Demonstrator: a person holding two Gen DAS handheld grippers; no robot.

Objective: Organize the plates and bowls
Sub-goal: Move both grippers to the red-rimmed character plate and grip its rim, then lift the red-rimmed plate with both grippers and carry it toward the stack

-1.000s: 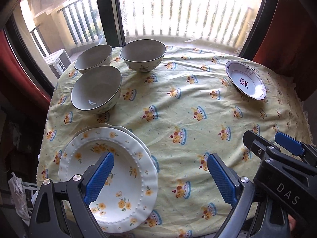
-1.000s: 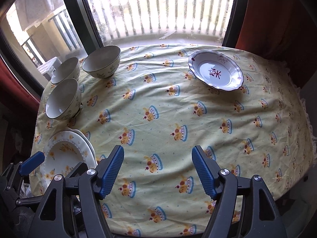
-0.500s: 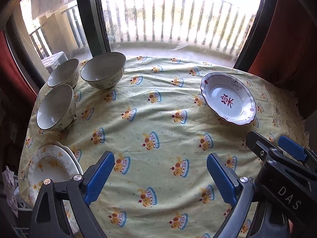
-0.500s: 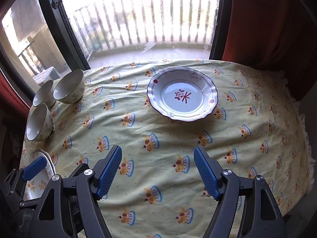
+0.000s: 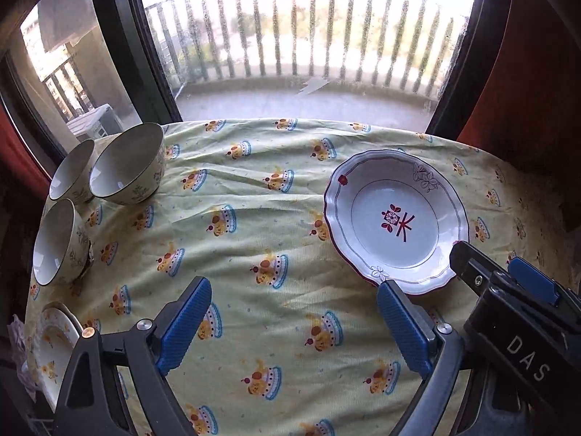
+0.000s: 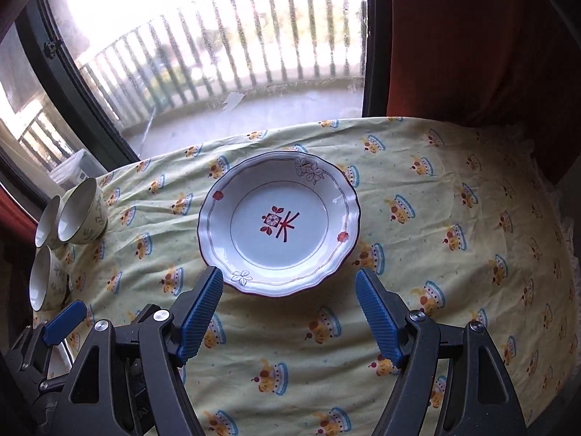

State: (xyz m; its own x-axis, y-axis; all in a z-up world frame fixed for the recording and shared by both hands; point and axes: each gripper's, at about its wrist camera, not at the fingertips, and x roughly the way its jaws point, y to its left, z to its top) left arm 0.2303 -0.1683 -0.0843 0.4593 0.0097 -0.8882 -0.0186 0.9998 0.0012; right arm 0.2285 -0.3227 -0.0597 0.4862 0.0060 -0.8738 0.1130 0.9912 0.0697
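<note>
Right gripper [image 6: 288, 309], blue-padded jaws apart and empty, above the surface under a yellow crown-print tablecloth [image 6: 454, 254]. Left gripper [image 5: 290, 327], jaws likewise apart, empty. Just beyond the right gripper's pads: white scalloped ceramic plate with red motif [image 6: 279, 223], flat on the cloth. Near left edge: cream floral plate [image 5: 54, 341]. Far left: three cream ceramic bowls [image 5: 125, 170], clustered upright.

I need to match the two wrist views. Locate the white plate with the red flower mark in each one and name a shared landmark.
Left wrist: the white plate with the red flower mark lies right of centre, beyond the open left gripper.
Right wrist: it sits at centre, just ahead of the open right gripper.
Shared landmark: the three bowls clustered at the left table edge.
</note>
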